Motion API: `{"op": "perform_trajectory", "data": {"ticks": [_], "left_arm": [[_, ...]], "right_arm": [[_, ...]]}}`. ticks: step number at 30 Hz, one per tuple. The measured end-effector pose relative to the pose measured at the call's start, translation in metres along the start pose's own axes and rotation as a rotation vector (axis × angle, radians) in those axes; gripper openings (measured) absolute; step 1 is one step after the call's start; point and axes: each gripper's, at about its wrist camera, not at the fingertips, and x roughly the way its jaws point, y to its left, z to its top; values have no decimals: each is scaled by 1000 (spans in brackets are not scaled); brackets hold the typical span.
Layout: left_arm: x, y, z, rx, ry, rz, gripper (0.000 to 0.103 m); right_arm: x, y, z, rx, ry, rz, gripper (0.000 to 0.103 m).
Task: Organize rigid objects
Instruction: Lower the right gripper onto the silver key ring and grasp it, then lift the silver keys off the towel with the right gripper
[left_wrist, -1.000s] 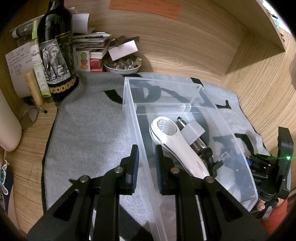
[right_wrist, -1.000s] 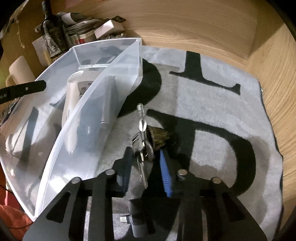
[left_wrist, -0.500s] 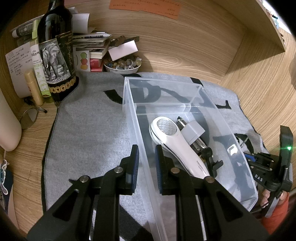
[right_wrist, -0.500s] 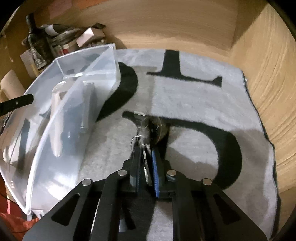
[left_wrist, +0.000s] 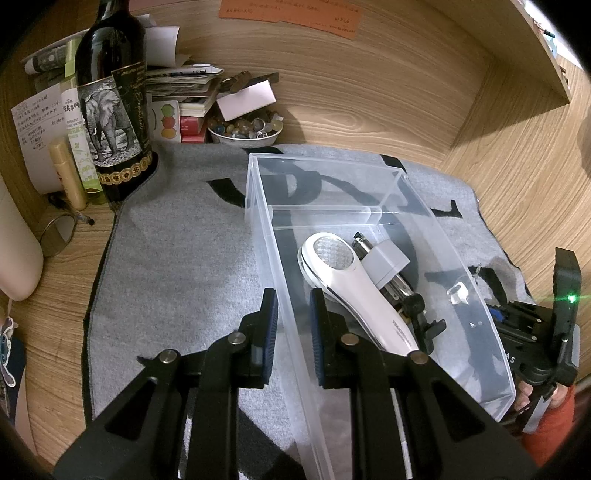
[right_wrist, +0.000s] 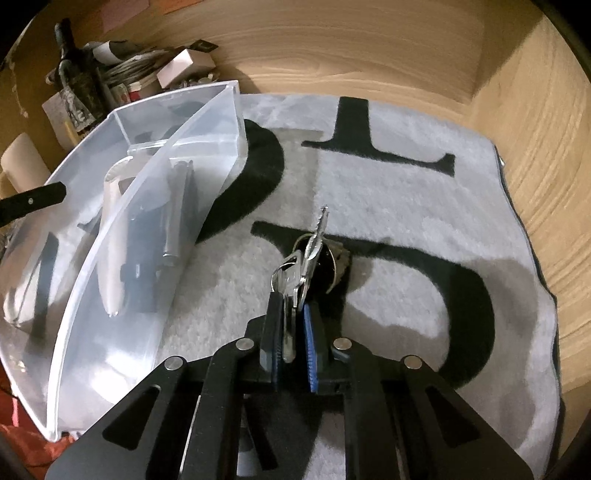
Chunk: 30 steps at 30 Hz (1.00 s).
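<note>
Closed right gripper (right_wrist: 291, 332) onto key bunch (right_wrist: 303, 266) at frame centre, lifted off grey mat (right_wrist: 424, 184), pinching one key only, so could swing and slip before clear bin (right_wrist: 147, 177) at left, clamped by left gripper (left_wrist: 291, 325).

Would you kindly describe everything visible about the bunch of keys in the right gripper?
The bunch of keys is several silvery metal keys on a ring, with a dark fob-like piece behind them. The right gripper has just closed on it, its blue pads pinching the flat key heads. One key sticks up and away from the gripper; the rest fan out loosely. The bunch hangs over the grey towel, right of the clear plastic bin; whether it touches the towel is unclear.
</note>
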Motion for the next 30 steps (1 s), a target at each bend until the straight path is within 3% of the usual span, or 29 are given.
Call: {"op": "perform_trajectory", "data": {"ticks": [10,16,20,24,30], "left_arm": [[0,1,-1,-2,0,-1,16],[0,2,-1,-4,0,-2,16],[0,2,-1,-4,0,-2,16],[1,2,-1,-6,-1,-1,16],[1,0,-1,-9,-1,-3,16]], "right_arm": [[-30,-2,10,11,-104,21,3],[-23,0,11,-7,-52,20,4],[-17,-1,6,-9,-2,55,19],[-7,3,-1,-34,46,58,21],[6,3,7,-26,65,66,35]]}}
